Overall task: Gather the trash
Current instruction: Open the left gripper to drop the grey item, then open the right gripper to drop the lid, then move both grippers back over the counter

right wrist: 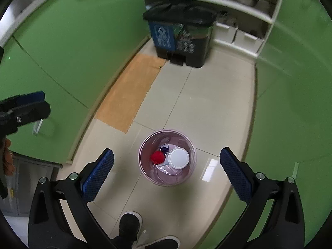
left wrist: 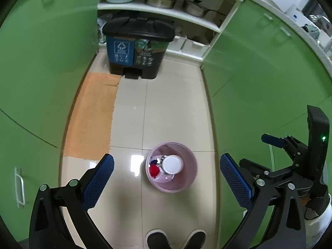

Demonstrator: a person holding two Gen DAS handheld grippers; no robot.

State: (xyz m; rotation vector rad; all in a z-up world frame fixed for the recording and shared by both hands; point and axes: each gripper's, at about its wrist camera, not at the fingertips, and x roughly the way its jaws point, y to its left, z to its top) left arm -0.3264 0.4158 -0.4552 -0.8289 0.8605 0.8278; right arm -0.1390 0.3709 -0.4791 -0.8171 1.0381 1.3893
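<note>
A small pink wastebasket (left wrist: 186,183) (right wrist: 182,178) stands on the tiled floor below both grippers. Inside it lie a white round lid or cup (left wrist: 171,164) (right wrist: 178,158), a red scrap (left wrist: 154,169) (right wrist: 157,156) and a dark blue bit. My left gripper (left wrist: 167,180) hangs high above the basket, open, with nothing between its blue pads. My right gripper (right wrist: 167,173) is also open and empty above the basket; it shows at the right edge of the left wrist view (left wrist: 290,145). The left gripper's finger (right wrist: 25,105) shows at the left of the right wrist view.
A black pedal bin (left wrist: 138,47) (right wrist: 180,35) with a blue recycling label stands at the far end under white shelves (left wrist: 161,12) holding pots and a basin. Green cabinets (left wrist: 41,72) (right wrist: 294,93) line both sides. An orange mat (left wrist: 93,114) (right wrist: 132,89) lies on the floor. The person's shoes (left wrist: 176,238) (right wrist: 130,222) are below.
</note>
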